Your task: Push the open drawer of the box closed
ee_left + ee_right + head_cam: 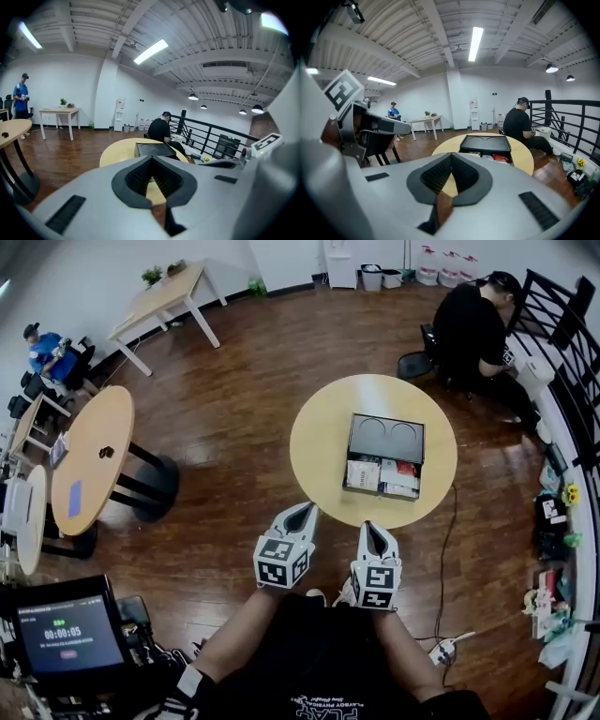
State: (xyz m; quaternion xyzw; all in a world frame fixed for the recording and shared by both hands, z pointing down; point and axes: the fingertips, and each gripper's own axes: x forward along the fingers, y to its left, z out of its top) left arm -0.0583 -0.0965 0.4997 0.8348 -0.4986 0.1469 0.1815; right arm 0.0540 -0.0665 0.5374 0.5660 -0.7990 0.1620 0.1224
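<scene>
A black box (386,437) sits on the round wooden table (319,442), with its drawer (382,476) pulled out toward me and holding packets and papers. In the gripper views the box (152,149) (485,143) lies ahead across the tabletop. My left gripper (302,512) hovers just short of the table's near edge, left of the drawer, jaws shut on nothing. To its right, my right gripper (371,529) is also shut and empty, a short way in front of the drawer. Each gripper's own view shows its jaws, left gripper (152,159) and right gripper (451,157), closed at the tip.
A person (473,329) sits at the back right beside a black railing (562,343). Other round tables (94,456) stand to the left, with a rectangular table (164,296) behind them. A monitor (66,634) is at bottom left. A cable (448,521) runs across the floor at right.
</scene>
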